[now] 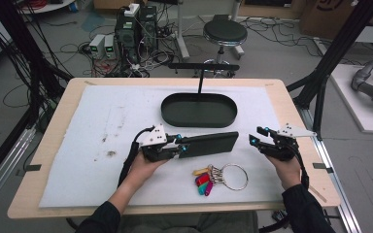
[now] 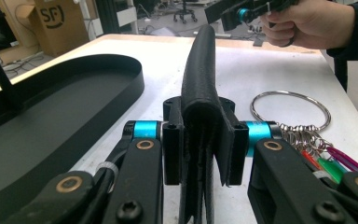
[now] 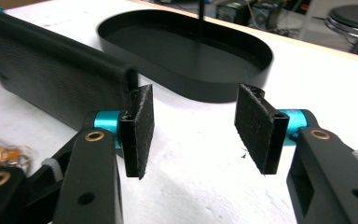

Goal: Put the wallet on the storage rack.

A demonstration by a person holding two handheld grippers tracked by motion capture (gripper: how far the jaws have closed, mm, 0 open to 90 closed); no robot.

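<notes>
A long flat black case [image 1: 209, 143] lies level over the white mat, and my left gripper [image 1: 180, 145] is shut on its left end. In the left gripper view both pads clamp the case [image 2: 200, 70] edge-on. My right gripper [image 1: 258, 136] stands open just off the case's right end, with nothing between its pads [image 3: 142, 123]; the case [image 3: 51, 79] lies to their left, apart from them. A black oval tray [image 1: 213, 109] with a thin upright post sits behind the case. A steel key ring [image 1: 233, 176] with coloured tags [image 1: 203, 183] lies in front of it.
The white mat [image 1: 102, 145] covers most of the wooden table [image 1: 281, 92]. Behind the table stand a stool [image 1: 225, 33] and computer boxes [image 1: 131, 29] among floor cables. Black frame struts [image 1: 320, 82] rise at both sides.
</notes>
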